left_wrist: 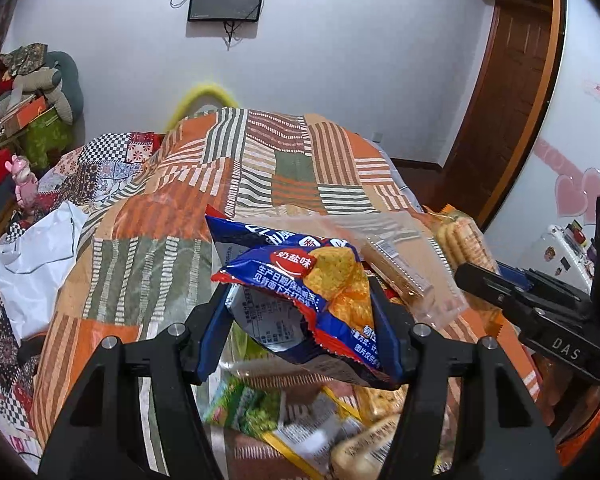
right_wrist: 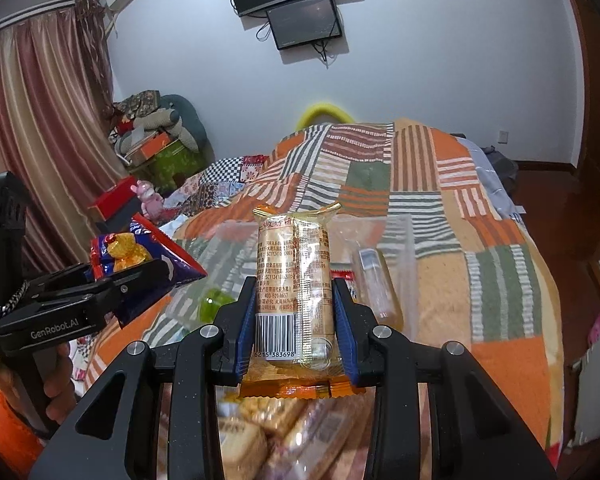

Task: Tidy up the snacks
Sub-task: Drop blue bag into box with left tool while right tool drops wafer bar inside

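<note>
My left gripper is shut on a blue and red cracker packet, held up above the bed. It also shows at the left of the right wrist view. My right gripper is shut on a golden biscuit roll with a barcode, held upright. The right gripper shows at the right of the left wrist view. A clear plastic box lies on the quilt just beyond both grippers, with a wrapped snack inside. More snack packets lie blurred below the grippers.
An orange, green and white patchwork quilt covers the bed. A white plastic bag lies at the left. Boxes and cushions are piled by the curtain. A wooden door stands at the right.
</note>
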